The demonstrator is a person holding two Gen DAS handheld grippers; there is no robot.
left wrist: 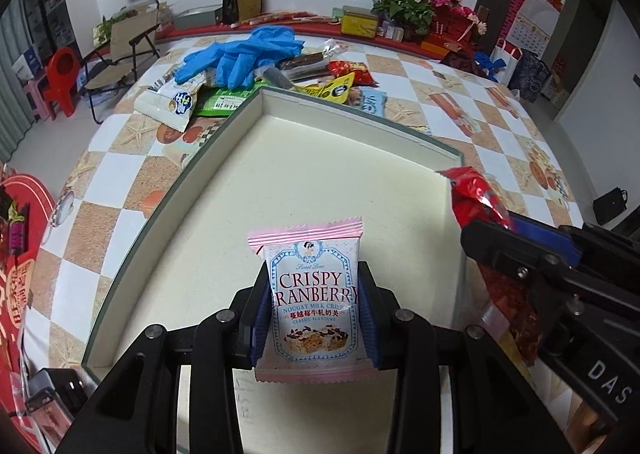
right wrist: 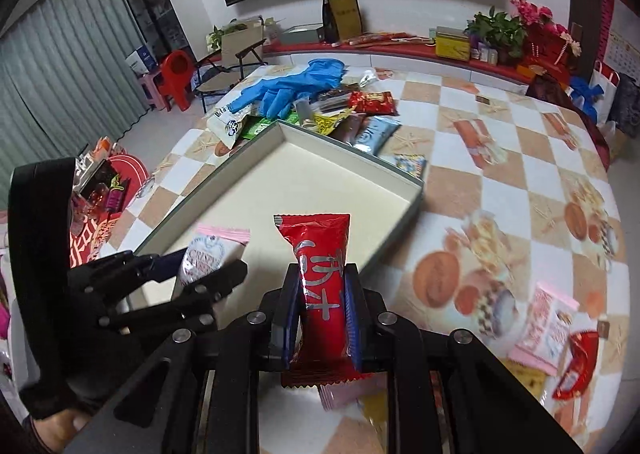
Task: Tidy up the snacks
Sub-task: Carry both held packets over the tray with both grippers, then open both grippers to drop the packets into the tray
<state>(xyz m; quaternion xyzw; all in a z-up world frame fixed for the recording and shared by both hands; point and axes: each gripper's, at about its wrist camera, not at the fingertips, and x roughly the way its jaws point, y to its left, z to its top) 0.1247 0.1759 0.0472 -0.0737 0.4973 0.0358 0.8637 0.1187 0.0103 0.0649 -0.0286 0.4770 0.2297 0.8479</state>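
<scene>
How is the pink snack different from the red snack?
The pink snack is a wide, flat packet with English words; the red snack is narrower, shiny, with silver characters. Pink is pinched in the left gripper, red in the right gripper. Both are sealed and held upright near the tray.

Even, soft indoor light, faint shadows, strong fisheye bending with dark corners, motion blur at right-view table edge.

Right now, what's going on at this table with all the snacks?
A person is sorting snacks with two handheld grippers. The left gripper is shut on a pink-and-white cranberry nougat packet above the shallow cream-lined box, which has nothing in it. The right gripper is shut on a red foil packet. More snacks lie beyond the box.
</scene>
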